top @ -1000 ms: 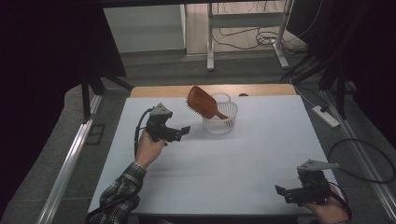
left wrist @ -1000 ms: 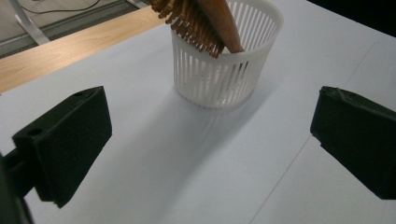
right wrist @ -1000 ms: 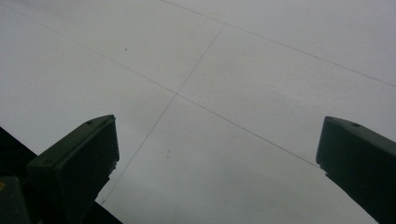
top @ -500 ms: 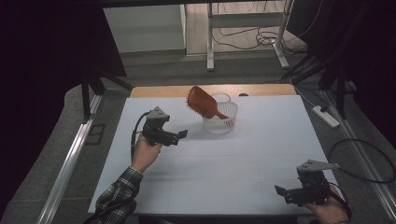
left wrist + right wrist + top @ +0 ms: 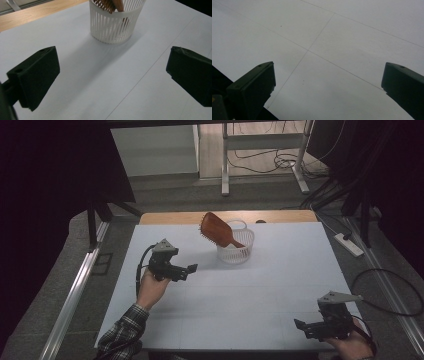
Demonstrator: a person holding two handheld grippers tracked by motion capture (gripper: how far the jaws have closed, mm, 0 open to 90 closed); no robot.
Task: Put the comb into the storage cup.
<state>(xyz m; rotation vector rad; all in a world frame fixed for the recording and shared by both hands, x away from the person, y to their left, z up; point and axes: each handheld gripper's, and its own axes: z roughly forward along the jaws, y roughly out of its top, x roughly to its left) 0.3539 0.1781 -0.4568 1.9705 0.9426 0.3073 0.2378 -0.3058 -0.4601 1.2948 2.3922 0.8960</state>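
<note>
— Where are the two hands?

— The left gripper (image 5: pixel 189 269) is held up over the left half of the white tabletop (image 5: pixel 280 285), in a hand whose plaid sleeve (image 5: pixel 122 332) comes in from the bottom edge. It points right and slightly away, toward the basket. Its jaws stand wide apart with nothing between them; in the left gripper view they frame bare tabletop, with the basket ahead.

— And the other one?

— The right gripper (image 5: pixel 301 326) sits low at the near right corner of the tabletop, pointing left. Its jaws are also spread wide and empty, with bare white surface between them in the right gripper view.

— What is in the container?

— A small white slotted basket (image 5: pixel 236 251) stands upright near the far middle of the tabletop, well apart from both grippers. A brown wooden hairbrush (image 5: pixel 216 228) stands in it handle down, leaning left, the bristled head sticking out above the rim.
</note>
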